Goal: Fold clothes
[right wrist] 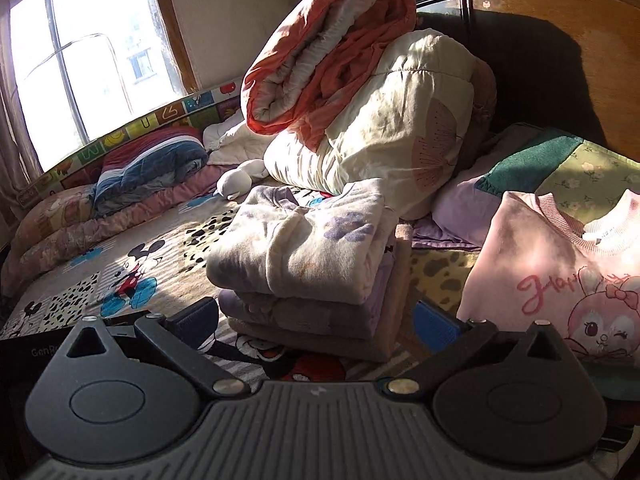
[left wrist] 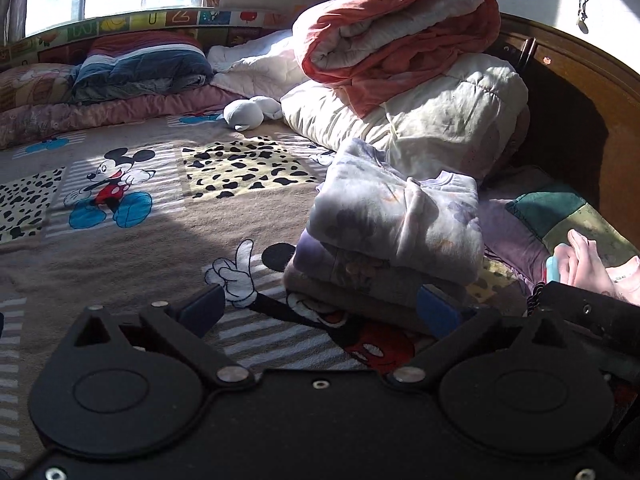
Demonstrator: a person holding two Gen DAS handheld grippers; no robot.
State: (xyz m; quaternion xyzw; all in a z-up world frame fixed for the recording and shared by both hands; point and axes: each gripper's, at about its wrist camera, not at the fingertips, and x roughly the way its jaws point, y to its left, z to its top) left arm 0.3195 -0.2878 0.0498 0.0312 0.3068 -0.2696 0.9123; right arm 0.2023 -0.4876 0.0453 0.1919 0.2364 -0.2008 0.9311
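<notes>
two grippers, both hung above the cartoon-mouse bedspread point(left wrist: 152, 248), both aimed at the stack of folded clothes point(left wrist: 392, 232). took that stack as the landmark throughout.

far left of the stack, along the window side: lay a striped folded blanket point(left wrist: 140, 64) on pink quilts point(left wrist: 100, 114). left of the stack and further back: sat a pale plush toy point(left wrist: 244, 114) on the bedspread. nearer the lens, just short of the stack: hovered the left gripper point(left wrist: 320, 306), jaws spread wide, nothing between the dark pad and the blue pad, apart from the cloth.

at the stack itself: rested a pale floral top on lavender and brownish folded layers, flat on the bedspread. behind it: leaned a cream duvet point(left wrist: 432, 120) with an orange rolled quilt point(left wrist: 396, 28) on top, against the wooden headboard point(left wrist: 592, 96).

in the right wrist view, same story: right gripper point(right wrist: 316, 322) fully released, empty, stopped just short of the stack. right of the stack: lay a pink sweatshirt point(right wrist: 552, 272) with a bunny print, spread out unfolded, beside a patchwork pillow point(right wrist: 560, 168). right of the stack in the left view: showed a hand point(left wrist: 588, 264) on the other tool.
</notes>
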